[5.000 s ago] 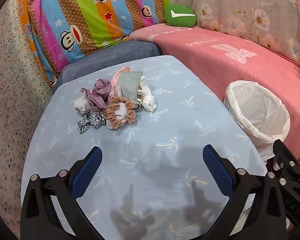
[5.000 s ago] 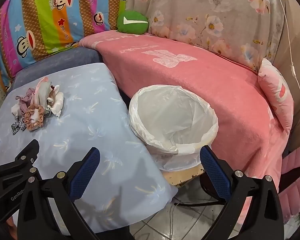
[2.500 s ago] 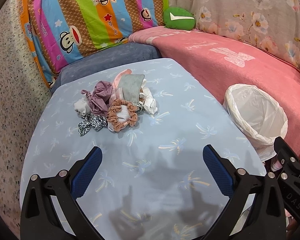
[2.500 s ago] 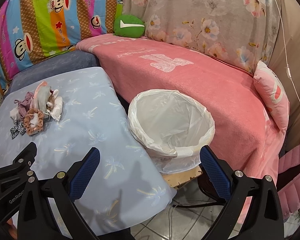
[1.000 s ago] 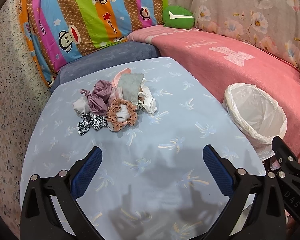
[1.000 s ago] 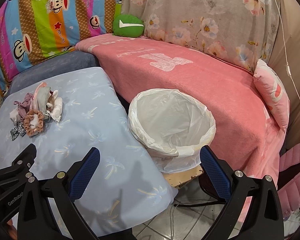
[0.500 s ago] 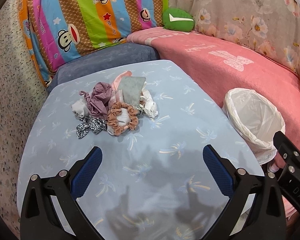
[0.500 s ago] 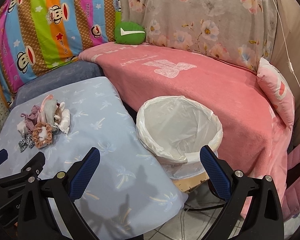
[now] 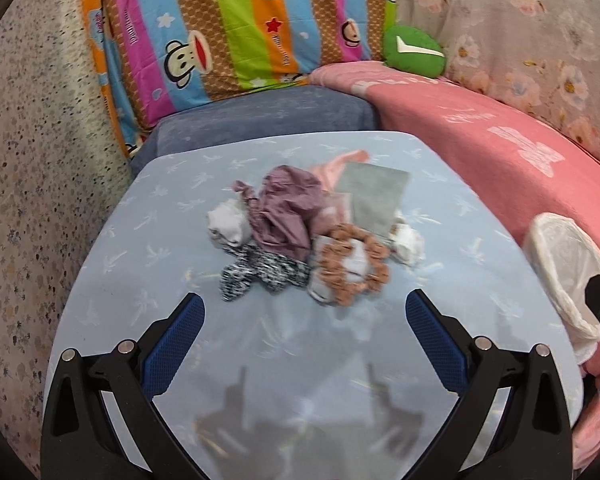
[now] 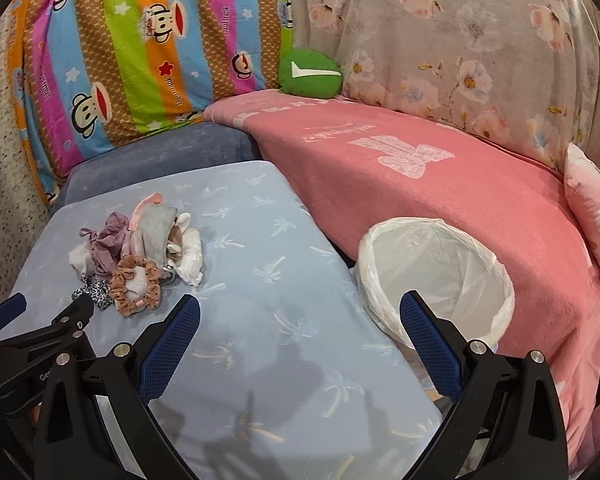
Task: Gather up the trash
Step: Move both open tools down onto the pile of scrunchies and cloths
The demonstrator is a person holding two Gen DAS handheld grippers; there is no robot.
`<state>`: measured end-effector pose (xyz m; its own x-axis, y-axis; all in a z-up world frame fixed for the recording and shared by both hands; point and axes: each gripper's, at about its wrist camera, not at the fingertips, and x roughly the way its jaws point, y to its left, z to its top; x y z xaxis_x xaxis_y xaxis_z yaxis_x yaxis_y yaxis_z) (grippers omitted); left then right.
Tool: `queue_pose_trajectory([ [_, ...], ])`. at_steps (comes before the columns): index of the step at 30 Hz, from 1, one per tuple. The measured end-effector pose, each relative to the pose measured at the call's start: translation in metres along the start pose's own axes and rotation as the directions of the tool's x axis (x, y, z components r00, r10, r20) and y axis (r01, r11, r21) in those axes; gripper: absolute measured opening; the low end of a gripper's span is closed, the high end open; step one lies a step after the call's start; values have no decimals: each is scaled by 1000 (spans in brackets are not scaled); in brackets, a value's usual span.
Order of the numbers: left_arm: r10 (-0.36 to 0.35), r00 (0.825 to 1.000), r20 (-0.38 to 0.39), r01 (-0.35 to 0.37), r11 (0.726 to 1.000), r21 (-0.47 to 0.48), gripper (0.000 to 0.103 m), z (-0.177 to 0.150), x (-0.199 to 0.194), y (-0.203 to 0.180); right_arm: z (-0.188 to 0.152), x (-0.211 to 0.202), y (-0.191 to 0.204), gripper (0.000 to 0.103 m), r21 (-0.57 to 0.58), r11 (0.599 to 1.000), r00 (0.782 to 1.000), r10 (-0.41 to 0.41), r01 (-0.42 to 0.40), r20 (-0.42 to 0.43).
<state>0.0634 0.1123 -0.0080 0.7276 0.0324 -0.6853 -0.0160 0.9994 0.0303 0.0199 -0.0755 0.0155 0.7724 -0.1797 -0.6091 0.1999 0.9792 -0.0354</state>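
A small heap of trash lies on the light blue table [image 9: 180,288]: a mauve cloth [image 9: 286,210], a brown scrunchie [image 9: 352,266], a black-and-white speckled scrap [image 9: 256,274], a grey-green card [image 9: 374,198] and white crumpled bits [image 9: 226,228]. My left gripper [image 9: 304,330] hangs open just short of the heap, holding nothing. In the right wrist view the same heap [image 10: 140,248] is at the left and a bin lined with a white bag [image 10: 436,280] stands beside the table's right edge. My right gripper [image 10: 300,334] is open and empty over the table's near right part.
A pink blanket [image 10: 420,168] covers the sofa behind the bin. A striped monkey-print cushion [image 9: 228,28], a green cushion [image 10: 310,74] and a floral cover [image 10: 460,40] line the back. A blue-grey seat [image 9: 268,116] borders the table's far edge.
Both grippers have moved forward toward the heap, which now looks larger and closer, most of all in the left wrist view. Both stay open and empty.
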Motion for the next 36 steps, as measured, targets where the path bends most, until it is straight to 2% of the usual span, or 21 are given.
queue_pose_trajectory([
  [7,20,999,-31,-21,999,-31,96,7,38,40,7,27,54,98,-81,994,997,72,-73,-20],
  [10,9,998,-54,-12,998,-64,96,9,55,58,10,41,77,98,-113,988,994,100,-103,-30],
  [15,-30,995,-90,19,993,-118,96,11,80,76,15,67,105,97,-93,981,983,165,-172,-79],
  [19,-65,991,-117,48,990,-136,92,12,98,76,19,88,123,89,-89,978,979,179,-188,-98],
  [20,-76,989,-125,58,988,-140,88,12,101,75,19,94,126,87,-84,978,977,181,-191,-108],
  [22,-100,984,-146,79,986,-148,84,11,109,72,19,104,129,75,-70,977,973,191,-201,-132],
  [28,-162,970,-179,136,980,-148,62,7,117,65,6,135,139,49,-36,966,943,241,-256,-230],
  [30,-185,965,-185,157,975,-158,49,6,118,65,-1,143,141,42,-38,963,934,249,-267,-256],
  [31,-199,962,-187,170,972,-164,46,6,118,65,-4,146,142,38,-32,960,928,258,-277,-269],
  [33,-216,958,-189,186,969,-164,29,6,118,63,-9,151,142,32,-21,957,921,274,-291,-277],
  [34,-224,955,-193,194,967,-164,24,6,117,62,-10,152,143,26,-19,955,918,281,-297,-279],
  [35,-230,954,-195,199,966,-164,16,5,116,61,-12,153,143,23,-19,952,914,287,-305,-285],
  [36,-234,952,-195,204,965,-164,12,6,117,61,-12,153,143,19,-19,950,912,292,-310,-286],
])
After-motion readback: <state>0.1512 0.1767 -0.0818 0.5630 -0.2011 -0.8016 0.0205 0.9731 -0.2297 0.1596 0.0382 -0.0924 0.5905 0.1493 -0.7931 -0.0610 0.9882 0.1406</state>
